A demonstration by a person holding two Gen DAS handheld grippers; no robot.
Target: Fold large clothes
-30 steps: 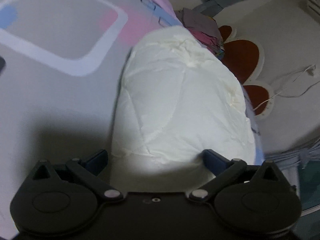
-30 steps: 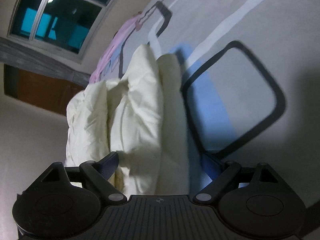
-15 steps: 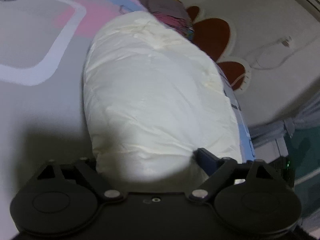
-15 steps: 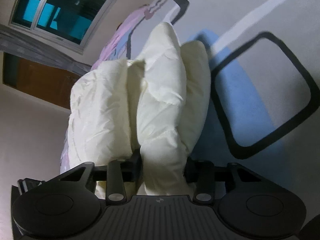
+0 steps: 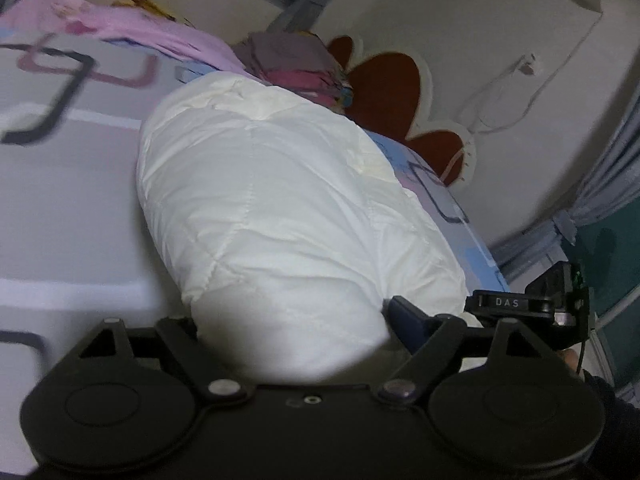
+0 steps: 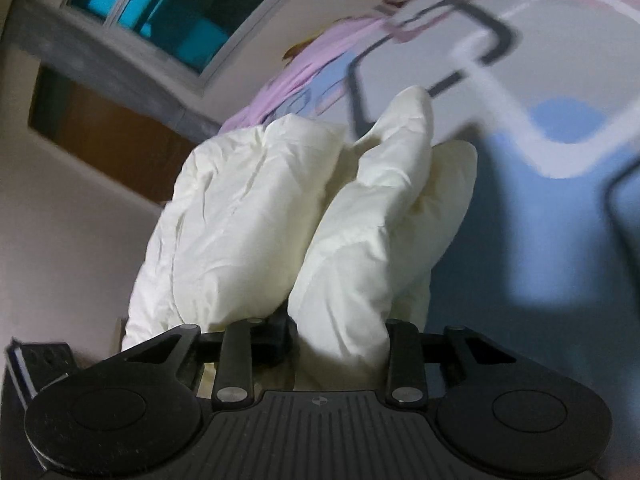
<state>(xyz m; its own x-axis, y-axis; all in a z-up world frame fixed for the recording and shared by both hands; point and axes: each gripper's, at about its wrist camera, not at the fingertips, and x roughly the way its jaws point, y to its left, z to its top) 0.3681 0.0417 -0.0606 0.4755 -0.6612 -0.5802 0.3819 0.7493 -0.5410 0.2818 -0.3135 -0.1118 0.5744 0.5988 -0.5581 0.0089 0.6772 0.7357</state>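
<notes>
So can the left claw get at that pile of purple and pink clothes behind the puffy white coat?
Probably not yet. The left claw is closing around the puffy white coat, which bulges between it and the clothes pile.

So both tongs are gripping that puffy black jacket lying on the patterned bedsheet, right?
Not quite: the jacket is creamy white, not black; only the tongs are black. The left wrist view shows it bulging between the left tongs, whose jaws are closing on it. The right wrist view shows a fold pinched in the right tongs, also closing. It does lie on the patterned bedsheet.
</notes>
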